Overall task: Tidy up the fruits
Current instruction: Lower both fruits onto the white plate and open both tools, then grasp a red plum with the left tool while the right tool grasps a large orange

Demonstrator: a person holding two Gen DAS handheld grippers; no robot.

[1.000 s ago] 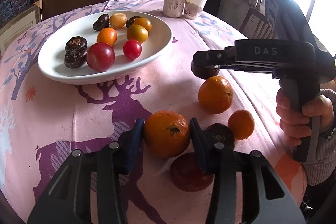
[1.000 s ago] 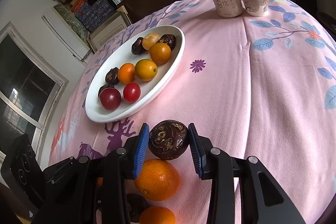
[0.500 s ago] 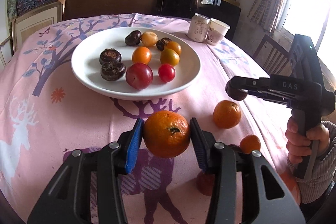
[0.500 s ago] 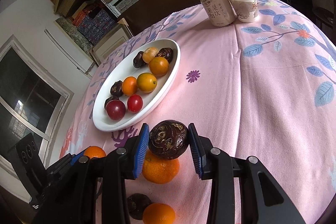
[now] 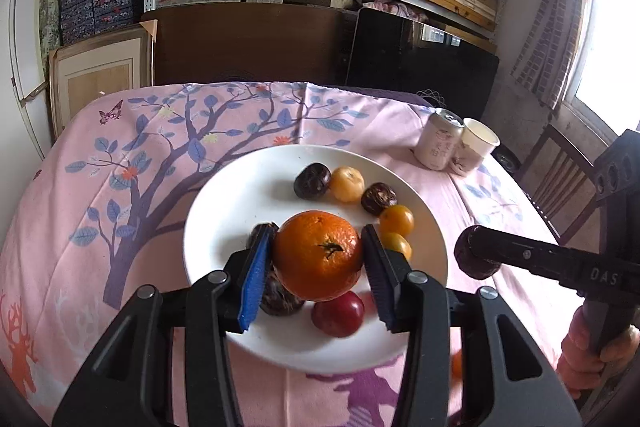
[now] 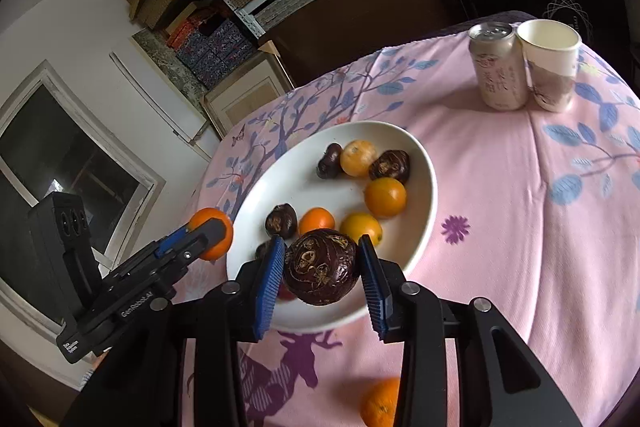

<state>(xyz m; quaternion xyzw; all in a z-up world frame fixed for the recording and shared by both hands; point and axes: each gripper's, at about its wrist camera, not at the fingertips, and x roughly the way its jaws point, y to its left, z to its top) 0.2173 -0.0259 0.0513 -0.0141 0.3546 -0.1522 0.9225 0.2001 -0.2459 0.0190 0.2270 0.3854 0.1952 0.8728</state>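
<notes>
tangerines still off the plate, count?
2: one tangerine held in the left gripper's jaws, another tangerine on the tablecloth. Others may be hidden behind the grippers.

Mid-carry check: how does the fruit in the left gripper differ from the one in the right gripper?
The orange in the left gripper is bright, smooth-skinned and fills the gap between the pads; the dark fruit in the right gripper is deep purple-brown and wrinkled with pale marks. The orange shows a green stem scar; the dark fruit shows none. Both are roundish, clamped and held above the white plate.
</notes>
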